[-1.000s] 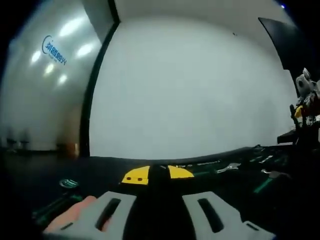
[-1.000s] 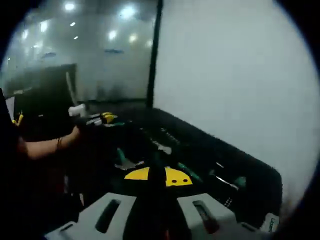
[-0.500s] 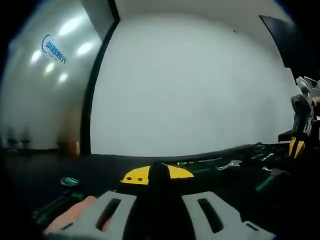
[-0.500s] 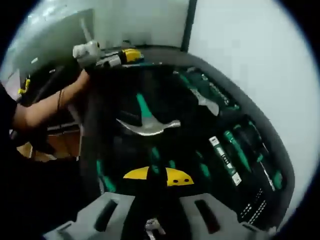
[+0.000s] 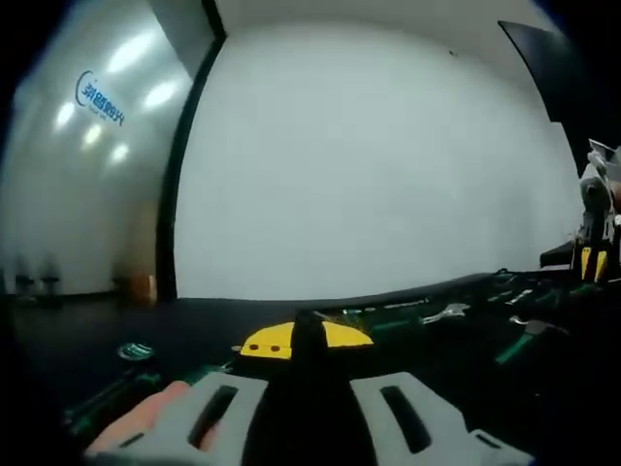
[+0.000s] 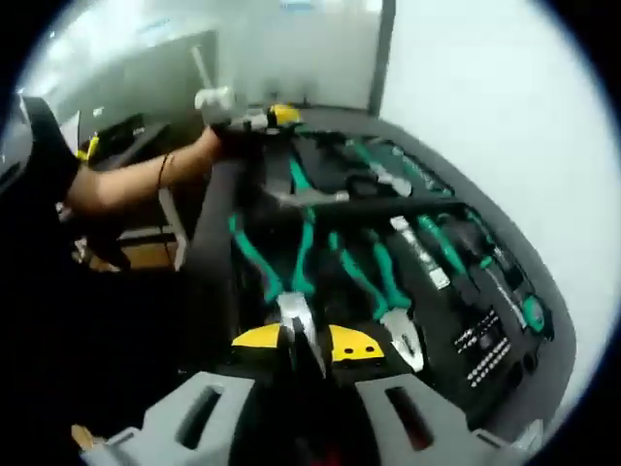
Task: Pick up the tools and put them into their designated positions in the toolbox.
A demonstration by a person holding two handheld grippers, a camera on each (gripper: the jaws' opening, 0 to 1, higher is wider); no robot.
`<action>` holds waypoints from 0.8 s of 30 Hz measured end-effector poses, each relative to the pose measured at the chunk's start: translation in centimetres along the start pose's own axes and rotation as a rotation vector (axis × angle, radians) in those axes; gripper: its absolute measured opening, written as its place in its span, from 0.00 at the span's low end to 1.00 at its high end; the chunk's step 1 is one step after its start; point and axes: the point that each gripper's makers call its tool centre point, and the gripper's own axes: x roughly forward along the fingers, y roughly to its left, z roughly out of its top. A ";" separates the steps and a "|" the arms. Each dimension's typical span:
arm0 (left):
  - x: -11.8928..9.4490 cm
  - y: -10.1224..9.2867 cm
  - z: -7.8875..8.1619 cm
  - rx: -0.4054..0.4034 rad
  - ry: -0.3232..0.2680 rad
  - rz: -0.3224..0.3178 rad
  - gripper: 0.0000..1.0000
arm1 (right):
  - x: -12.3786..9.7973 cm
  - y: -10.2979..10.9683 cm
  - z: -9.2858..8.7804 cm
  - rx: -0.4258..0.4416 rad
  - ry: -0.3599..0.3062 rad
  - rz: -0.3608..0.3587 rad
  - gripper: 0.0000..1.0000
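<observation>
An open toolbox (image 6: 485, 320) lined with black foam holds green-handled tools. One pair of pliers (image 6: 294, 311) lies with its silver nose pointing at me, between the yellow tips of my right gripper (image 6: 306, 348), whose jaws stand apart around it. A second pair of pliers (image 6: 383, 291) lies just to its right, and a hammer (image 6: 309, 197) lies further back. My left gripper (image 5: 309, 335) sits low over the dark surface, jaws apart and empty. It also shows at the far end of the box (image 6: 233, 102). The right gripper (image 5: 592, 267) hangs at the right edge.
A person's bare forearm (image 6: 136, 180) reaches to the box's far end. Screwdrivers (image 6: 441, 248) and a wrench (image 5: 441, 313) lie in the foam. A white wall (image 5: 369, 165) stands behind the box and a glass partition (image 5: 87, 146) to its left.
The right gripper view has dropped closer to the near end of the box, bringing the pliers' nose between its tips. The left gripper view has hardly shifted.
</observation>
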 end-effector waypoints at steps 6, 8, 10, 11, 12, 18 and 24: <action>-1.1 -1.5 0.6 -0.093 -0.022 -0.087 0.12 | -1.3 0.1 -1.9 -0.121 0.123 0.016 0.04; -1.0 -1.3 0.2 -0.113 0.001 -0.095 0.12 | -1.8 -0.3 -2.1 -0.248 0.134 0.027 0.04; -0.9 -1.4 -0.2 -0.112 0.024 -0.106 0.12 | -1.2 0.1 -2.2 -0.242 0.130 0.015 0.05; -0.6 -1.7 -0.6 -0.110 0.046 -0.135 0.12 | -0.9 0.3 -2.7 -0.232 0.144 0.000 0.05; -0.5 -1.9 -0.6 -0.128 0.057 -0.147 0.12 | -1.1 0.3 -2.1 -0.257 0.122 0.005 0.07; -1.6 -5.3 1.1 -0.099 0.130 -0.255 0.09 | -6.0 -1.5 1.2 -0.115 -0.149 -0.280 0.02; -4.4 -22.0 3.5 0.067 0.282 -0.532 0.08 | -4.0 -3.9 1.9 0.131 -0.288 -0.467 0.00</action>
